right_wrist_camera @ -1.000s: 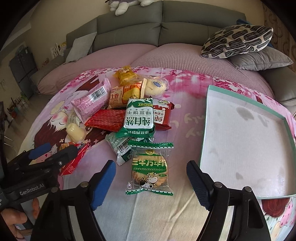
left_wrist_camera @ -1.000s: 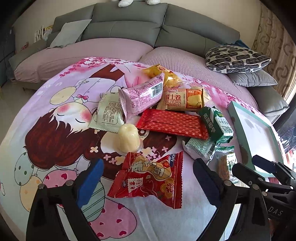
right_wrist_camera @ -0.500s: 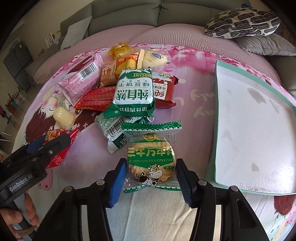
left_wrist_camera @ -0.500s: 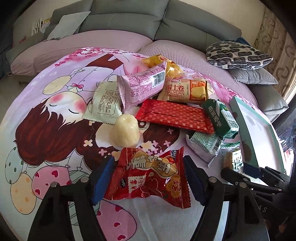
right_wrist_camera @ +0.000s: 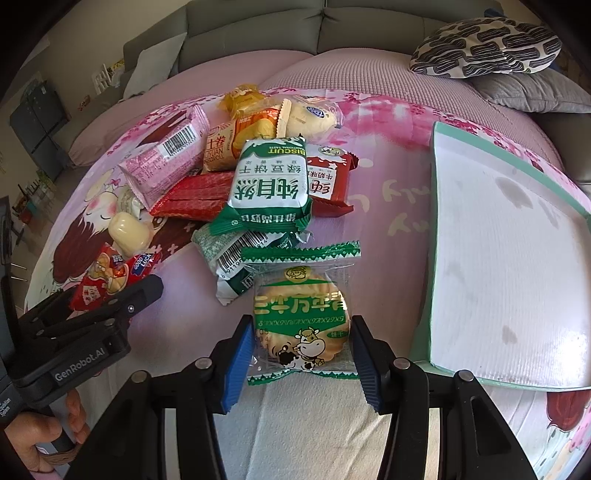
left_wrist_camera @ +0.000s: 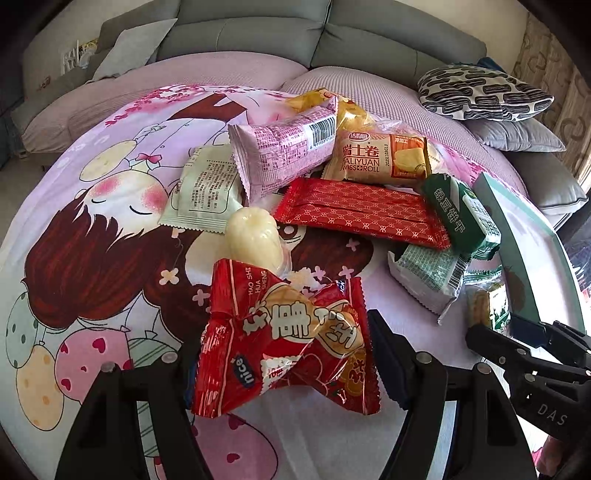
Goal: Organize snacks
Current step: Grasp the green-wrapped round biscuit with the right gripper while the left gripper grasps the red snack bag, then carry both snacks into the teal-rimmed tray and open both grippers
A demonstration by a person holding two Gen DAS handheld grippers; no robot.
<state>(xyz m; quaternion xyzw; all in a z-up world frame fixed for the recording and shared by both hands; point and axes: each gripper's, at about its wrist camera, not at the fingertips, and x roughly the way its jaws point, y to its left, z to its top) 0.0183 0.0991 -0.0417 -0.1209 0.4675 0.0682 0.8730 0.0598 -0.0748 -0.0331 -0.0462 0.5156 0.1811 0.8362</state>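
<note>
1. Right gripper (right_wrist_camera: 301, 356): jaws have just been closing, blue pads now pinch the sides of the round biscuit pack (right_wrist_camera: 301, 314); pack lies flat on the cartoon blanket (right_wrist_camera: 388, 206).
2. Left gripper (left_wrist_camera: 282, 352): jaws narrowed, clamped on the red snack bag (left_wrist_camera: 284, 339), which crumples and lifts.
3. Key relation: green-rimmed tray (right_wrist_camera: 436, 236) sits just right of the biscuit pack, so the right hand is nearer; the left must cross the snack pile (right_wrist_camera: 258, 184).

Grey sofa (left_wrist_camera: 258, 33), patterned cushion (left_wrist_camera: 484, 92), cartoon-print cloth (left_wrist_camera: 92, 229) underneath.
</note>
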